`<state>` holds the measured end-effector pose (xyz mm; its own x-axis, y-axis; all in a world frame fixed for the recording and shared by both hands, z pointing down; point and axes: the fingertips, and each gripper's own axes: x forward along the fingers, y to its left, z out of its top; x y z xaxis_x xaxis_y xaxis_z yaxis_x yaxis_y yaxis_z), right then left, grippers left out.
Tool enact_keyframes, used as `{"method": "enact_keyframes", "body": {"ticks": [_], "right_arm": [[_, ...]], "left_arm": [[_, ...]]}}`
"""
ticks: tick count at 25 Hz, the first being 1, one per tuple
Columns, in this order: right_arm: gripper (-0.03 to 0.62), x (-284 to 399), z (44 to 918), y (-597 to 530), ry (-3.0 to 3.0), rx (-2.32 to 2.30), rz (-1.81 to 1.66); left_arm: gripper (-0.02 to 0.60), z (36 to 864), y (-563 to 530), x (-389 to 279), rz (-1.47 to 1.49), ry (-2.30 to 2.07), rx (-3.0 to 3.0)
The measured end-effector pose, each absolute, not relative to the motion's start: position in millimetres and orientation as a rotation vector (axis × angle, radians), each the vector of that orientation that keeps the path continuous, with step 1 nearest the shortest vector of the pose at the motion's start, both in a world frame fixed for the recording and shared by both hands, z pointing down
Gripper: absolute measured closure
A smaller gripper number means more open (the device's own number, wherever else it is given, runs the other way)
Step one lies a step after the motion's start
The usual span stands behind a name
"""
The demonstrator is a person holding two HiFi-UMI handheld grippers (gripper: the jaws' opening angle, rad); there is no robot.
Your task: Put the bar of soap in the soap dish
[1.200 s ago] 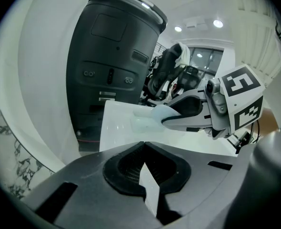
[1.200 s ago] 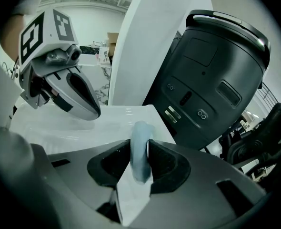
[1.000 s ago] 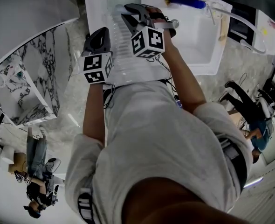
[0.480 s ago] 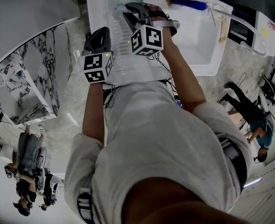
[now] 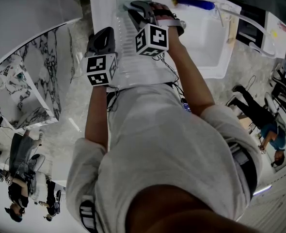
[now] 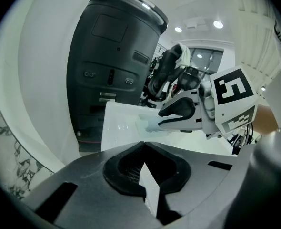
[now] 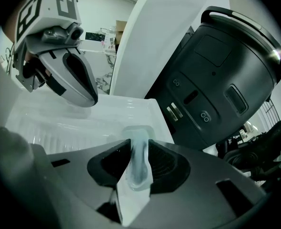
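- While the right gripper (image 7: 139,144) hangs over the far end of the white sink unit (image 5: 208,42), its jaws stand part-way closed, clamped on the bar of soap (image 7: 139,168).
- Soap: pale blue, translucent, rounded edges, held on edge just above the soap dish (image 7: 127,130); contact cannot be told.
- Dish: shallow rounded-rectangular recess beyond the ribbed drainer (image 7: 59,135).
- Left gripper (image 6: 143,149): jaws together, empty, nearer and left.
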<state>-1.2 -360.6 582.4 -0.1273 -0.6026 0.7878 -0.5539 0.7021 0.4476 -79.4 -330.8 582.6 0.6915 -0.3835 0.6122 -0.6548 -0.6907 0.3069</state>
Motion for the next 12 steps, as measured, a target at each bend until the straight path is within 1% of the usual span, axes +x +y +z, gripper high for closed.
{"method": "enact_keyframes", "body": {"ticks": [2, 4, 12], "right_arm": [[0.484, 1.2, 580.5, -359.5, -1.782, 0.922, -0.057], [0.519, 3.3, 579.2, -358.7, -1.782, 0.932, -0.057], [0.522, 5.7, 578.9, -358.2, -1.792, 0.962, -0.049]], "left_arm": [[0.563, 581.6, -330.0, -78.1, 0.703, -0.795, 2.389], [0.563, 581.6, -328.6, -77.8, 0.704, -0.793, 2.389], [0.563, 583.6, -323.7, -76.4, 0.707, -0.788, 2.387]]}}
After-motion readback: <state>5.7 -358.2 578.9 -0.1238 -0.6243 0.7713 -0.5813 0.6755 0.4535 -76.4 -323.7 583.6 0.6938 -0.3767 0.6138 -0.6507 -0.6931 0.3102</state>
